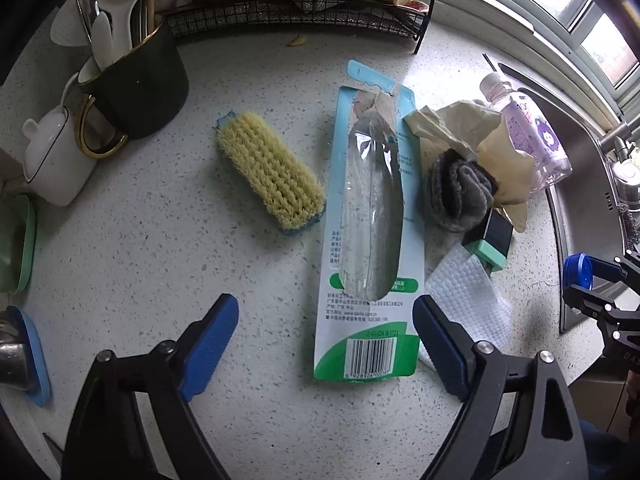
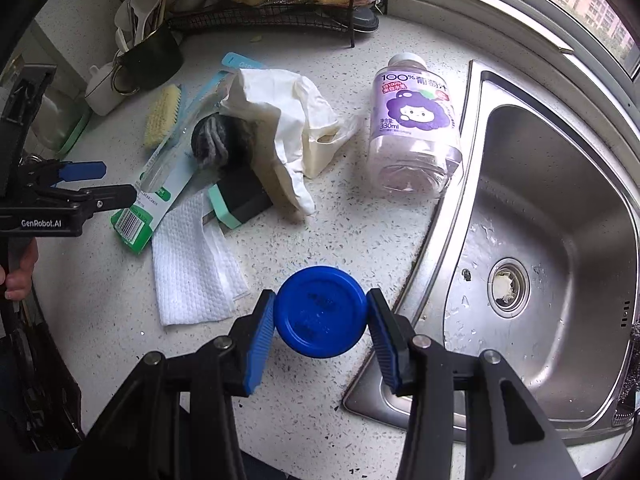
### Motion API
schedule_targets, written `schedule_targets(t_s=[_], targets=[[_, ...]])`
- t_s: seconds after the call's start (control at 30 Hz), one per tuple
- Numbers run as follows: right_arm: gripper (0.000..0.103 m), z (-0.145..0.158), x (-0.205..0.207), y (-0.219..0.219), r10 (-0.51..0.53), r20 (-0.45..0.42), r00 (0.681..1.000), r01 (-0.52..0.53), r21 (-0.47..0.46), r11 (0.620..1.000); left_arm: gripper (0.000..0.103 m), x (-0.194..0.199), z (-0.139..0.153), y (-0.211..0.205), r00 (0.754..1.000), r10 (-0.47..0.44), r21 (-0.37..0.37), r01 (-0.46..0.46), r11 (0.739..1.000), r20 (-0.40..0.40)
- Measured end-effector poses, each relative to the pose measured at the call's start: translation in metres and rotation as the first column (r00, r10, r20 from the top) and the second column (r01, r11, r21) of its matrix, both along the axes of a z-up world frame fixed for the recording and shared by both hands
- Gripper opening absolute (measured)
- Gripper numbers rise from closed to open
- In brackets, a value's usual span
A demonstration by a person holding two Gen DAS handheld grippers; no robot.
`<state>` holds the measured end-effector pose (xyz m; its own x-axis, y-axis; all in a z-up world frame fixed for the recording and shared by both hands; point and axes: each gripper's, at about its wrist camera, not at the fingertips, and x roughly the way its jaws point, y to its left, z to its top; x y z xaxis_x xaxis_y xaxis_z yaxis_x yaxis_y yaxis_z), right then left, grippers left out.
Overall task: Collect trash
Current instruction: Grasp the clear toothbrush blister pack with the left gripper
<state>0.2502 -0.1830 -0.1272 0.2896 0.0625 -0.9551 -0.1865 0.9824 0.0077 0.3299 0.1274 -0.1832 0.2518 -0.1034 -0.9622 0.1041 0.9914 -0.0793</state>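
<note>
While the right hand-held gripper [image 2: 321,320] pinches a blue cap [image 2: 320,312], the left hand-held gripper [image 1: 326,336] is spread over the empty package [image 1: 370,220]; bottle [image 2: 412,128] at one o'clock, tissue [image 2: 192,260] still wait on the desk [image 2: 340,240].

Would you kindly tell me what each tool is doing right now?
Left tool: open, holding nothing.
Right tool: closed on a blue cap.

Home kitchen: steel sink [image 2: 560,208] in speckled counter [image 2: 320,232], utensil mug [image 1: 140,84], wire rack [image 1: 300,12] w/ ginger.
</note>
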Motion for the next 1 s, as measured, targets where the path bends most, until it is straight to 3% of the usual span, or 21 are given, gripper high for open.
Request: schedule_targets(t_s=[0.13,0.33,0.43,0.63,0.7,0.77,1.0], targets=[[0.043,-0.006,0.004,-0.004,-0.012,-0.015,1.0,0.012,0.004,1.0,0.081,0.016,-0.009,0.005,1.0,0.004,0.001,-0.004,1.0,-0.028],[0.043,-0.014,0.009,-0.009,-0.032,-0.033,0.999,0.032,0.006,0.999,0.055,0.032,-0.021,0.007,0.996,0.009,-0.013,-0.01,1.0,-0.083],[0.043,-0.016,0.011,-0.011,-0.035,-0.037,0.999,0.035,0.014,0.999,0.048,0.035,-0.024,0.007,0.996,0.003,-0.076,-0.01,0.997,-0.093],[0.043,-0.019,0.012,-0.017,-0.048,-0.04,0.998,0.049,0.017,0.999,0.047,0.034,-0.024,-0.002,0.996,-0.015,-0.043,0.012,0.999,-0.085],[0.043,-0.019,0.011,-0.019,-0.053,-0.039,0.998,0.054,0.02,0.998,0.042,0.033,-0.026,-0.015,0.997,-0.027,-0.034,0.025,0.999,-0.076],[0.043,-0.02,0.011,-0.021,-0.054,-0.038,0.998,0.054,0.021,0.998,0.028,0.031,-0.026,-0.029,0.996,-0.041,-0.042,0.038,0.998,-0.076],[0.043,-0.017,0.007,-0.02,-0.052,-0.024,0.998,0.053,0.025,0.998,0.027,0.025,-0.023,-0.053,0.997,-0.051,-0.021,0.05,0.999,-0.059]])
